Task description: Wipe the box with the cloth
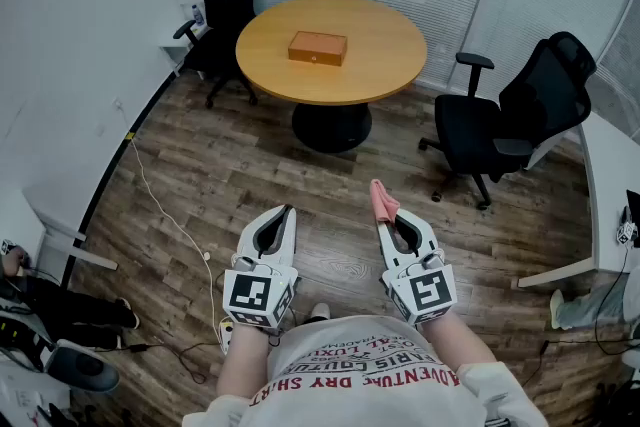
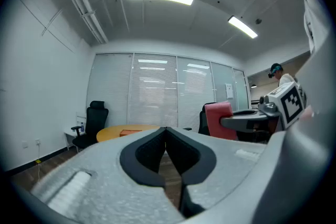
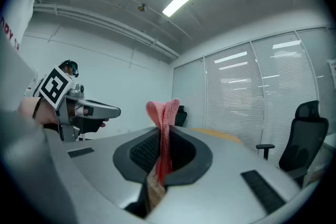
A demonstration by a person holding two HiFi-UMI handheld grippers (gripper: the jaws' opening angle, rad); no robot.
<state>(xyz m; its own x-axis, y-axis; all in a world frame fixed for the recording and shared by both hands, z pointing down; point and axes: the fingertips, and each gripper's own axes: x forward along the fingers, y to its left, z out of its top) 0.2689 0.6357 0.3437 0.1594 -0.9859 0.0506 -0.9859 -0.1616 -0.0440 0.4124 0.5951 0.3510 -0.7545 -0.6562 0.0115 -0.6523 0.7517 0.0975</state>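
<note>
Far from the desk (image 1: pixel 390 45) and its box (image 1: pixel 318 48), the pink cloth (image 1: pixel 383 201) is pinched by the right tongs (image 1: pixel 385 220) — the left tongs (image 1: pixel 288 213) are pressed together.

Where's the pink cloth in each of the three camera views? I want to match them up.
Head view: the pink cloth is just below centre, sticking out of the right hand-held gripper.
Left gripper view: right of centre, at that gripper's tip.
Right gripper view: in the centre, clamped between the jaws.
Shared landmark: the round wooden table, far off in both gripper views.
</note>
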